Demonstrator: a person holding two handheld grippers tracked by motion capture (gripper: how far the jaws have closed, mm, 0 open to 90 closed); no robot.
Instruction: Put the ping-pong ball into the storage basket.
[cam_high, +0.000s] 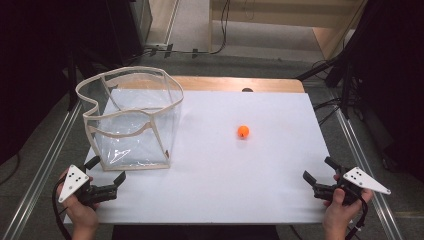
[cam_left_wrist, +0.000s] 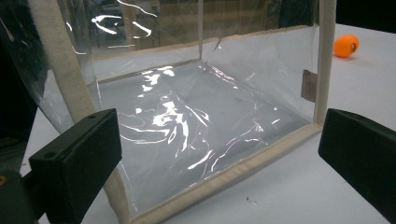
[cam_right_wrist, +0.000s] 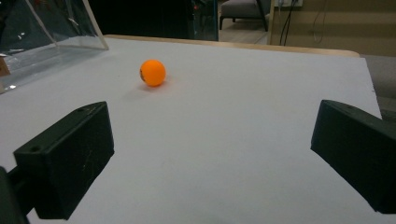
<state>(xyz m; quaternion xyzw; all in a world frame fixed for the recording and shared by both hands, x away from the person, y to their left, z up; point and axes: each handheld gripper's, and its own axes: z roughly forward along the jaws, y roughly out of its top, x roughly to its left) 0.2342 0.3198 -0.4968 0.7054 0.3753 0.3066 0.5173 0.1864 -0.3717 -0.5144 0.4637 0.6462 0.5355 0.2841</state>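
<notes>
While my left gripper (cam_high: 106, 176) rests at the near-left edge of the worktop (cam_high: 220, 200), fingers released just in front of the clear bag (cam_high: 131, 120), nothing is held yet. The orange ball (cam_high: 243, 131) sits mid-worktop, well apart from the bag. I judge the reach comes next: my right gripper (cam_high: 319, 175), fingers spread wide, has bare worktop ahead.
</notes>
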